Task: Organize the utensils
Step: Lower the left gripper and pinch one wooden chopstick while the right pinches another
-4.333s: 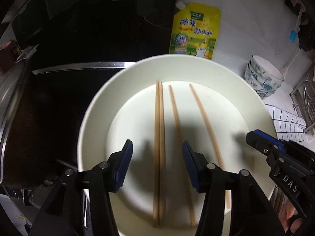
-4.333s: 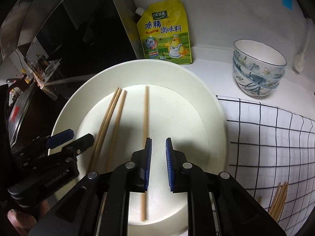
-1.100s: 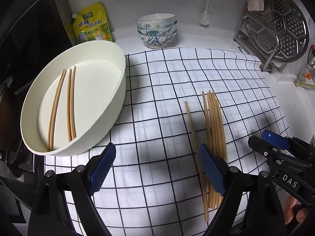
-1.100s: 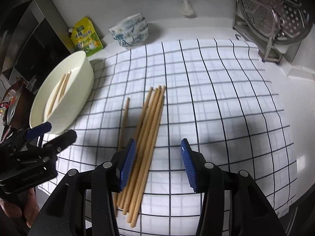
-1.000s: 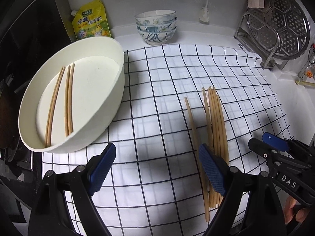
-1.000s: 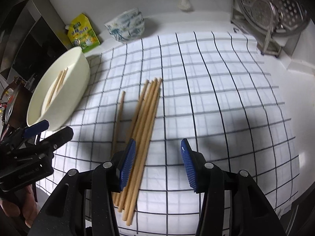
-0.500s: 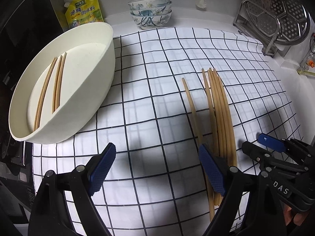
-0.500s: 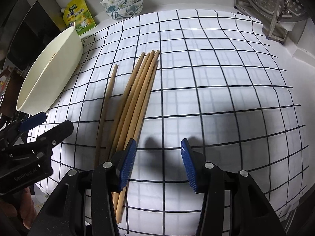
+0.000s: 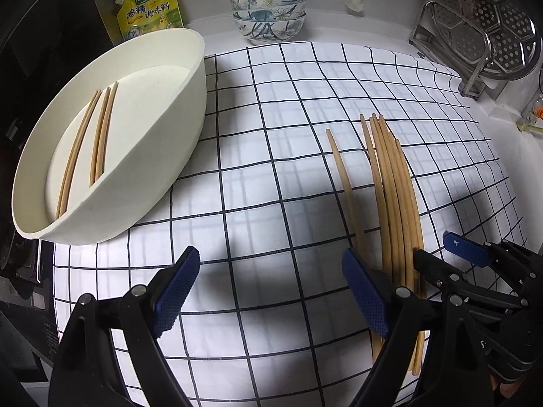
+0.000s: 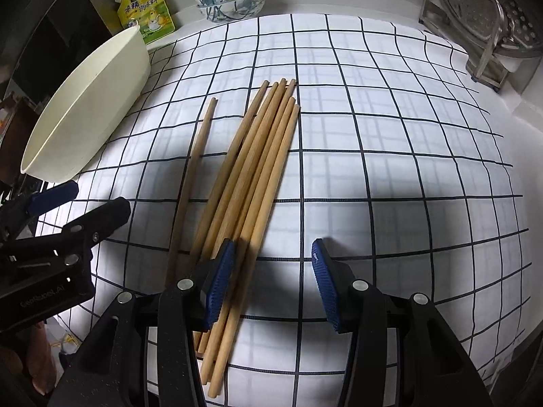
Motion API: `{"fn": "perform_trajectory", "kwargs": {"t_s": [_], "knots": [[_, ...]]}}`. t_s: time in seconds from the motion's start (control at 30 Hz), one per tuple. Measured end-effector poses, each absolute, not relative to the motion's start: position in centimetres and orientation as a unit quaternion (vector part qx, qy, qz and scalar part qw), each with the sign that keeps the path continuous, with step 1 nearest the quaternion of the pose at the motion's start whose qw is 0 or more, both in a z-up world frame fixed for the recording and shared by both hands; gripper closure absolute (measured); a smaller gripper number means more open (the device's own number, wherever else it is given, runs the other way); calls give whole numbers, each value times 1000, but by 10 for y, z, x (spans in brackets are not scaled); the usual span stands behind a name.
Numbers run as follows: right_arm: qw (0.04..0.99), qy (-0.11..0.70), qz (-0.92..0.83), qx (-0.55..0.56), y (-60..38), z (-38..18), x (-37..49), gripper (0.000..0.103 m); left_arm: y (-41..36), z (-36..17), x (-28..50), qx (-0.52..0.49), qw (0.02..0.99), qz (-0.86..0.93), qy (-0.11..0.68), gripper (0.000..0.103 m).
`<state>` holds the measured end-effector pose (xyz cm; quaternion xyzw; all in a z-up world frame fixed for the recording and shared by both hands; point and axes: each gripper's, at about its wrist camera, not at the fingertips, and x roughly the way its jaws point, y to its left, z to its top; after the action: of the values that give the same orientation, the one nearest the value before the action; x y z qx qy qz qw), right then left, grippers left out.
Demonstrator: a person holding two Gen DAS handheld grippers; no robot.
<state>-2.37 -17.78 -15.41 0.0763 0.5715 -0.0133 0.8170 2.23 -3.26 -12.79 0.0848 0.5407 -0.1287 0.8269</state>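
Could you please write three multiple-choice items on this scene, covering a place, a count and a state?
1. Where does the lone chopstick lie?
A. in the bowl
B. on the checked cloth, left of the bundle
C. on the rack

2. How many chopsticks lie in the white bowl?
A. one
B. three
C. six

3. What does the right tool hold?
A. nothing, jaws apart
B. a bowl
C. the pouch

Answers: 1 B, it lies apart from the bundle on the cloth; 2 B, three sticks show; 3 A, only cloth lies between its pads.
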Motion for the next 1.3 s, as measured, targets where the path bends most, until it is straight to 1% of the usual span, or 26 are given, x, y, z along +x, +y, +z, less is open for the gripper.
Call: {"fn": "perform_trajectory", "kwargs": {"t_s": [0.33,0.57,0.87,1.17,1.3], "knots": [[815,571,-42,87,-202,-154,-33,57,-57,-143,18,97,817,-156,546,19],[817,568,-36,88,-201,-152,-36,57,-62,-151,18,100,812,-155,553,19],[816,576,-45,28,-184,-156,-40,57,-59,-150,18,92,815,-147,553,19],[816,572,-65,39,-203,-155,-49,57,-67,-156,11,114,810,-144,557,19],[822,566,-65,19,-197,-156,-50,57,-68,-156,8,120,815,-138,550,18]]}}
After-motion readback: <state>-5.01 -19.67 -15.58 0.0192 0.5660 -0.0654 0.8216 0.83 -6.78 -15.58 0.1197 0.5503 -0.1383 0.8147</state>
